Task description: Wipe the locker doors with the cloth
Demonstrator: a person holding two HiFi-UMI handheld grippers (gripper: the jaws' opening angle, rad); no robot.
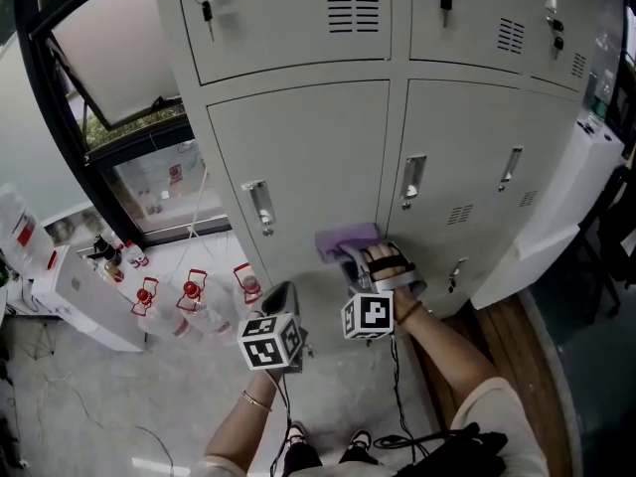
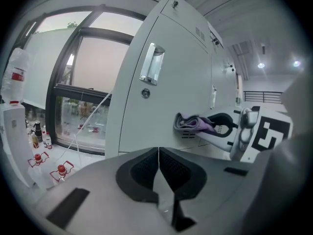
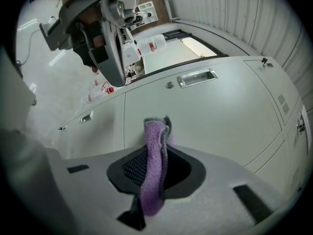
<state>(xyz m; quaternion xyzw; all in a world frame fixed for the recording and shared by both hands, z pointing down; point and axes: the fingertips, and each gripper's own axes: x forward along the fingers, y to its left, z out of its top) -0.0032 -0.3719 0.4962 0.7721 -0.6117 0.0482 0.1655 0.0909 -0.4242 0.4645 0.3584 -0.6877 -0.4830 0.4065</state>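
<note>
A bank of pale grey locker doors (image 1: 318, 157) fills the head view. My right gripper (image 1: 350, 254) is shut on a purple cloth (image 1: 346, 240), which presses against the lower left door near its right edge. In the right gripper view the folded cloth (image 3: 155, 160) stands pinched between the jaws, its tip touching the door (image 3: 220, 106). The left gripper (image 1: 283, 301) hangs lower and to the left, away from the doors, shut with nothing in it. From the left gripper view, the cloth (image 2: 193, 123) and right gripper (image 2: 230, 126) show against the locker (image 2: 176, 82).
Several clear bottles with red caps (image 1: 189, 291) stand on the floor at the left by a window (image 1: 159, 182). A white box (image 1: 84, 301) sits at far left. Recessed handles (image 1: 260, 205) and keys (image 1: 206, 8) stick out of the doors. Wooden flooring (image 1: 517, 356) lies at the right.
</note>
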